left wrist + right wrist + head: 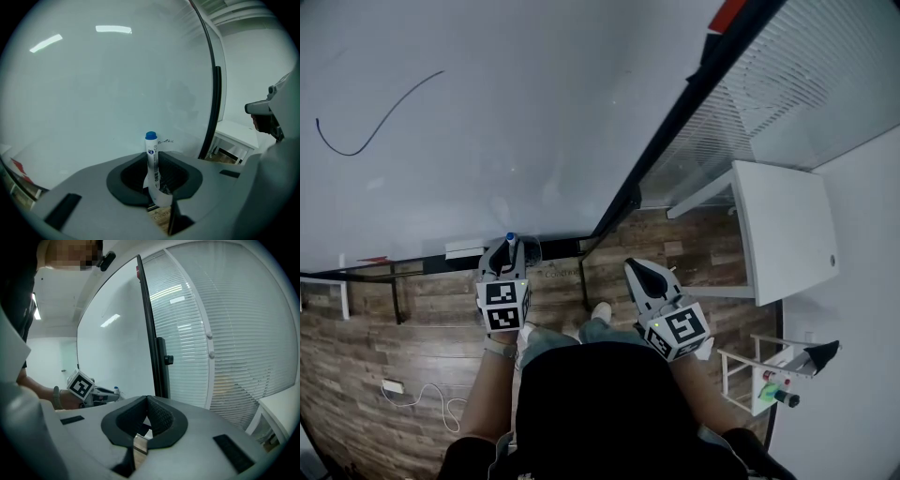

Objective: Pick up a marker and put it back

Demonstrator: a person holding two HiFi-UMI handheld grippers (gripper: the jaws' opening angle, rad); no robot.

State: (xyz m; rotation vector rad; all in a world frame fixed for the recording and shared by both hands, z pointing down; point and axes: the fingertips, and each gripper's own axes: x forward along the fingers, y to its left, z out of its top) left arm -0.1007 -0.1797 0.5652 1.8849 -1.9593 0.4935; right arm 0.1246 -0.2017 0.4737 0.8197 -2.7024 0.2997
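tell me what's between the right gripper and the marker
In the head view, only wood floor and the whiteboard's black frame post lie between the right gripper and the marker, which the left gripper holds.

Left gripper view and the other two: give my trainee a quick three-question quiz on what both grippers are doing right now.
1. True or false: the left gripper is shut on the white marker with a blue cap.
2. Pick one. The right gripper has its jaws: A, shut on a marker; B, together with nothing between them; C, wide apart.
3. Fill in: in the head view, the dark curved line is drawn on the ____.

Key: 1 true. 2 B. 3 whiteboard.
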